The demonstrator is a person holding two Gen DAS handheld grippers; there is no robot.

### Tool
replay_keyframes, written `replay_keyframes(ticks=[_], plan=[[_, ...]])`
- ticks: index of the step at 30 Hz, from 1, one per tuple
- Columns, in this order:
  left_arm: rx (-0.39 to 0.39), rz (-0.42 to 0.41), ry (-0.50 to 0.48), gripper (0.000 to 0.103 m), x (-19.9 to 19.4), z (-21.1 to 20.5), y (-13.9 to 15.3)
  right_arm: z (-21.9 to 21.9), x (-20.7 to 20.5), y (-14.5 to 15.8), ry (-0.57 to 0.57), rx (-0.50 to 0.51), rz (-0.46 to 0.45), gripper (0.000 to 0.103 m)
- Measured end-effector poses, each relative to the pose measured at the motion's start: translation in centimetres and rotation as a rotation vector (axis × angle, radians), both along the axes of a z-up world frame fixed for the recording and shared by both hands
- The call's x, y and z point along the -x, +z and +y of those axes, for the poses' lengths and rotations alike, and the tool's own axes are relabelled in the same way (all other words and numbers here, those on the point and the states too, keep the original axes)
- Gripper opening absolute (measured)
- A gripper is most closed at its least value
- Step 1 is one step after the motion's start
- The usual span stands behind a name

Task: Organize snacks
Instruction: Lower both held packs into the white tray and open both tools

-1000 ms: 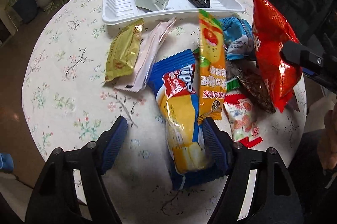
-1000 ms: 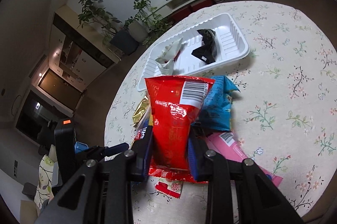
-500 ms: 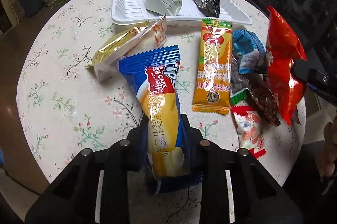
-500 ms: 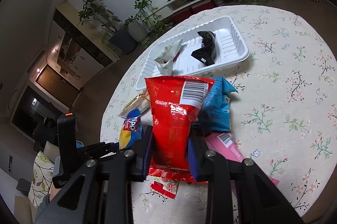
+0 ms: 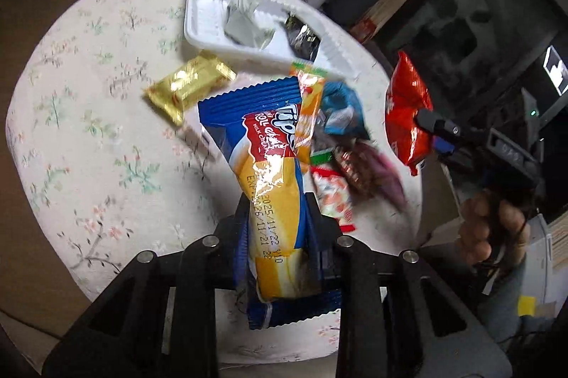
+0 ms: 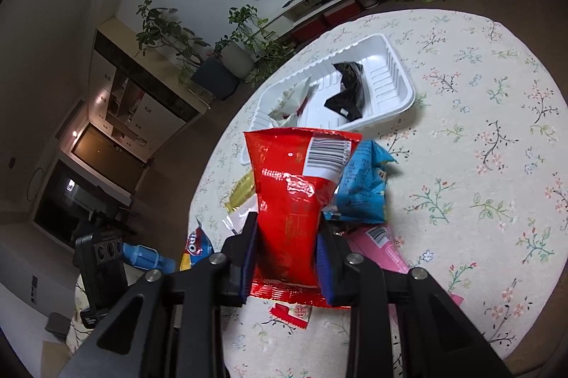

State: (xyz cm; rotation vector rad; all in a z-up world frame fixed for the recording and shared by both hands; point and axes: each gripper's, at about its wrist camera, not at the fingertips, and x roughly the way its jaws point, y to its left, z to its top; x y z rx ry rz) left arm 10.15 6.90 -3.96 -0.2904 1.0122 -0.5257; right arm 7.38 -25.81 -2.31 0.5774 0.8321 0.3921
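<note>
Lifted since a second ago: blue-and-yellow roll cake pack (image 5: 273,179) now off the table (image 5: 71,129), pinched in the left gripper (image 5: 277,236).
Right gripper (image 6: 285,253) stays clamped on the red chip bag (image 6: 294,193), held up above the snack pile. Landmark white tray (image 6: 387,87): silver wrapper (image 6: 289,101) and black wrapper (image 6: 349,87) lie inside it; gold packet (image 5: 188,83) flat just in front of it; orange packet (image 5: 309,108), light blue bag (image 6: 362,186) and pink packet (image 6: 383,246) nearer the grippers than the tray, overlapping. Left view blurred.
</note>
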Motion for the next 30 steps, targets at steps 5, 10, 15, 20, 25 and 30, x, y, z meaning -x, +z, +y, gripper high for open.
replay_keyframes(ticks=[5, 10, 15, 20, 25, 30], plan=[[0.020, -0.070, -0.002, 0.025, -3.0, 2.3, 4.2, -3.4, -0.2, 2.4, -0.052, -0.004, -0.014, 0.032], [0.012, -0.124, 0.015, 0.025, -8.5, 3.8, 8.0, -7.1, -2.2, 6.3, -0.129, 0.054, -0.044, 0.032], [0.030, -0.110, 0.024, 0.025, -15.0, 3.6, 9.9, -6.1, -7.6, 10.2, -0.112, 0.103, -0.083, 0.032], [-0.068, -0.034, -0.009, 0.025, -20.9, 0.2, 7.5, -1.2, -15.0, 9.5, -0.009, 0.134, -0.023, 0.032], [-0.149, 0.019, -0.021, 0.025, -24.4, -2.7, 3.8, 3.9, -20.3, 4.9, 0.072, 0.245, 0.084, 0.032], [-0.190, 0.047, -0.036, 0.025, -25.7, -4.8, 1.1, 5.3, -23.0, 0.8, 0.083, 0.294, 0.157, 0.032]])
